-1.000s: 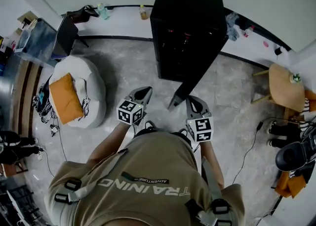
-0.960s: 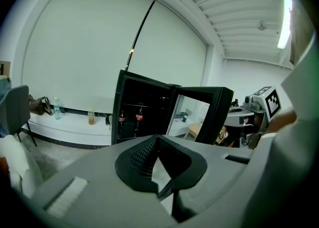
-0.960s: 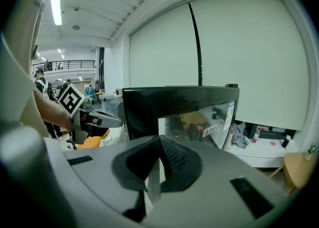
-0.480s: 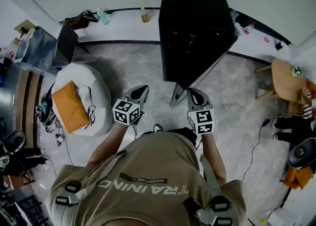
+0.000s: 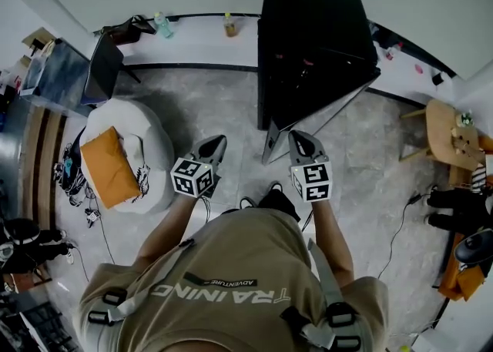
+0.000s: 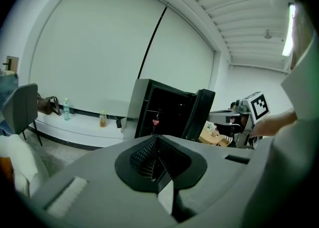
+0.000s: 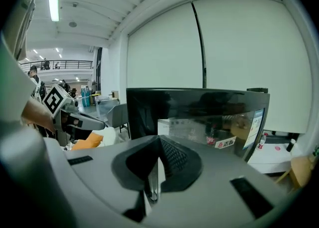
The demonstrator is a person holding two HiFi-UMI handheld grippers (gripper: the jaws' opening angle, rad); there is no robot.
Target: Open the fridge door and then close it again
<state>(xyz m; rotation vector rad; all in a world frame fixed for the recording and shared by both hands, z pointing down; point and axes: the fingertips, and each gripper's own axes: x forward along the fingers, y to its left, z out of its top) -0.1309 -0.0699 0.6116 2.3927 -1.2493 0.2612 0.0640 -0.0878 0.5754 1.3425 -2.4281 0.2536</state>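
The black fridge [image 5: 308, 35] stands against the far wall with its glass door [image 5: 323, 115] swung open; the door's free edge [image 5: 267, 154] points toward me. My right gripper [image 5: 296, 139] is shut and empty, just right of that free edge and apart from it. My left gripper [image 5: 213, 145] is shut and empty too, left of the door. In the left gripper view the open fridge [image 6: 162, 114] and its door [image 6: 200, 114] show beyond the left gripper [image 6: 158, 142]. The glass door [image 7: 219, 122] fills the right gripper view, beyond the right gripper [image 7: 158, 147].
A white beanbag [image 5: 146, 150] with an orange cushion [image 5: 108, 165] lies on the floor at left. A dark chair [image 5: 104, 65] and bottles [image 5: 162, 25] on a low ledge are behind it. A wooden table [image 5: 447, 131] stands at right. Cables [image 5: 393, 235] run across the floor.
The fridge has shifted right in the head view and its open door shows at a wider angle. Both grippers have risen slightly toward the fridge. Both stay shut.
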